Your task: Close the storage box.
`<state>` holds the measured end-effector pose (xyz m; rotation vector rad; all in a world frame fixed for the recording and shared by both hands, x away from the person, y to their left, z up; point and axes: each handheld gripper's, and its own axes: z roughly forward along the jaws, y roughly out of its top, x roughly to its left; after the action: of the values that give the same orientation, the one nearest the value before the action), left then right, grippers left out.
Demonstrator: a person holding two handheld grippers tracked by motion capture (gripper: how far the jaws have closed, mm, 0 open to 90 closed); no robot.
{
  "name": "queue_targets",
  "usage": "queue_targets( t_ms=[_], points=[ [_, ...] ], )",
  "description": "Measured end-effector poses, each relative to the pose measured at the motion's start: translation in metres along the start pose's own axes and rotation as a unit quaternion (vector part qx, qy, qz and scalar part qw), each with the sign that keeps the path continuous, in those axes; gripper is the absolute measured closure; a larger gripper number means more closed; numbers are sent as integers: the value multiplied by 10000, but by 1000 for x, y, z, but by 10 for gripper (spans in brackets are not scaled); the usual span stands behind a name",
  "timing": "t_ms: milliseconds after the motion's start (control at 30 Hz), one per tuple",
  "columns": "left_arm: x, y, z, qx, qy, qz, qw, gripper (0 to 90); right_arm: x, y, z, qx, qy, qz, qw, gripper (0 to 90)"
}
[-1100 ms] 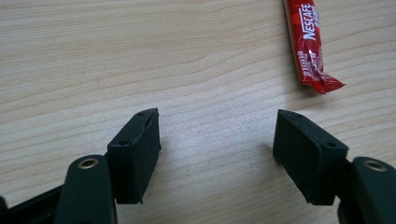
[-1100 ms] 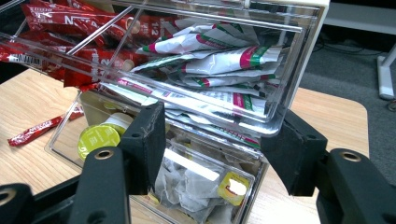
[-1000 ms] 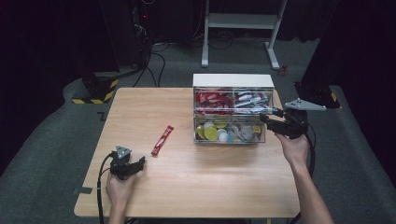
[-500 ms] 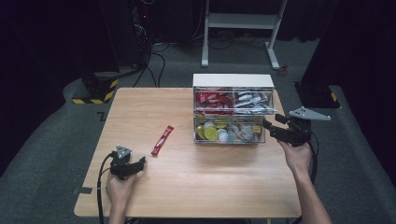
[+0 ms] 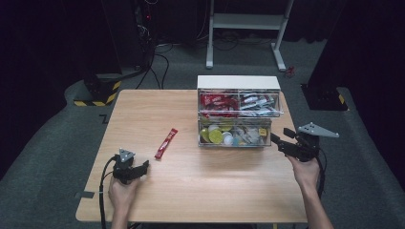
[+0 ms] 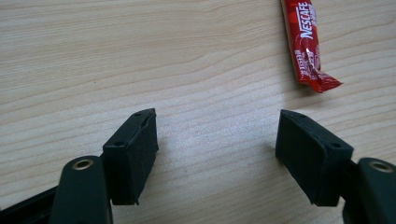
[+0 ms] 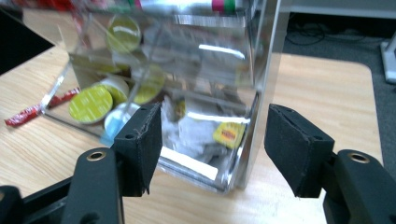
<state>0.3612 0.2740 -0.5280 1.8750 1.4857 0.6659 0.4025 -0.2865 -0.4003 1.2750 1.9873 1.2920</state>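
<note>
There, the left tool (image 5: 136, 170) sat wide apart near the worktop's (image 5: 215, 191) left front corner, the red packet (image 5: 165, 143) just beyond. The right tool (image 5: 282, 141), also apart, faced the clear box (image 5: 236, 129) near the right edge.

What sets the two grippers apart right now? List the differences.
The left gripper sits low over bare tabletop near the table's front left, while the right gripper is at the right end of the clear drawer box. The left gripper points toward the red Nescafe sachet, which lies ahead of its jaws and apart from them; the right gripper points at the box's lower corner. Both are open and hold nothing.
</note>
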Motion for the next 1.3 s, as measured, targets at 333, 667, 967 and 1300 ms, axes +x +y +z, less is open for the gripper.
queue_targets(
  t_ms=[333, 667, 967, 1300],
  points=[
    [0, 0, 0, 1, -6, 3, 10000, 299, -6, -20, 8, 65, -49, 190, 9998, 352],
    [0, 1, 1, -5, -37, -2, 10000, 294, -5, -42, 13, 232, -155, 177, 9995, 317],
    [0, 1, 1, 13, -51, 42, 10000, 289, -4, -60, 27, 536, -168, 171, 9983, 284],
    [0, 1, 1, 14, -50, 40, 10000, 289, -9, -73, 49, 1347, -719, 117, 9882, 258]
  ],
)
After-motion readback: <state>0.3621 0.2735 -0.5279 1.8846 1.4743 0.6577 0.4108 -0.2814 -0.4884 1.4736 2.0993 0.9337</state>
